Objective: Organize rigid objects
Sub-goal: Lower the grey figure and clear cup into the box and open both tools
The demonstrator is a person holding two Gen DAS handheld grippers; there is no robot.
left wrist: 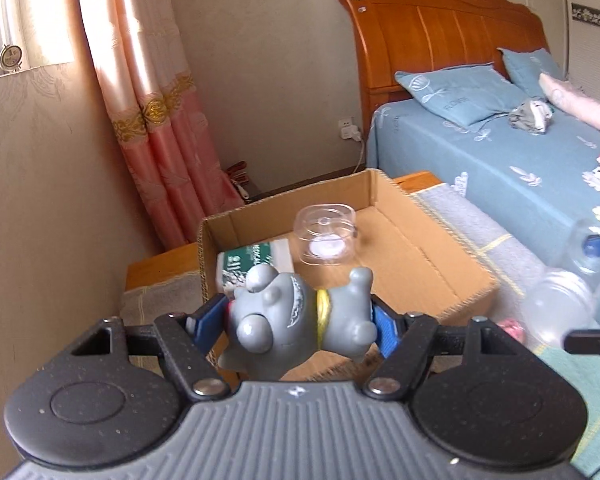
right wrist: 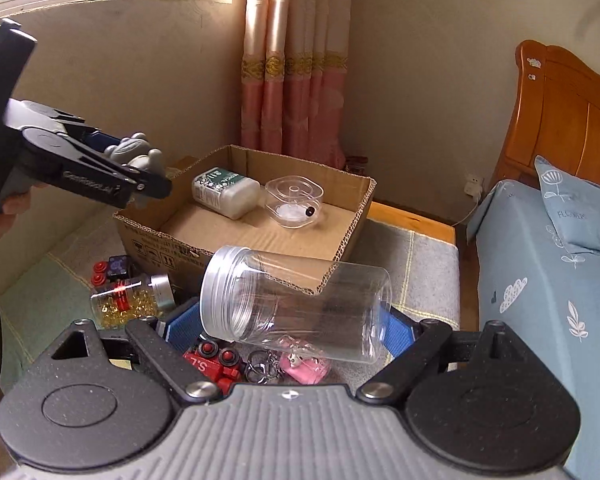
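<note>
Two grippers here, both loaded. The left gripper (left wrist: 300,320) sits at the bottom middle of its own view, its blue pads (left wrist: 386,330) pressed on either side of a grey rubbery toy animal (left wrist: 296,316) with a yellow band round its middle, so the jaws are about half spread and clamped on it. In the right wrist view that same gripper shows up at the upper left, with the toy poking out over the near left corner of the cardboard box (right wrist: 340,240).

The right gripper (right wrist: 296,324) is spread wide around a clear plastic jar (right wrist: 300,304) lying on its side, threaded mouth toward the left of the frame, blue pads on both ends of it. It's held up off the clutter.

Inside the box, middle of the frame: a white bottle with a green label (right wrist: 224,192) on its side and a small clear square container (right wrist: 296,200) just beside it.

Lower left, in front of the box, there's a little jar of yellow beads (right wrist: 132,300), a red toy truck (right wrist: 216,364), a pink keychain thing (right wrist: 304,364) and a dark cube (right wrist: 118,266). A blue bed (right wrist: 540,280) fills the right side.
</note>
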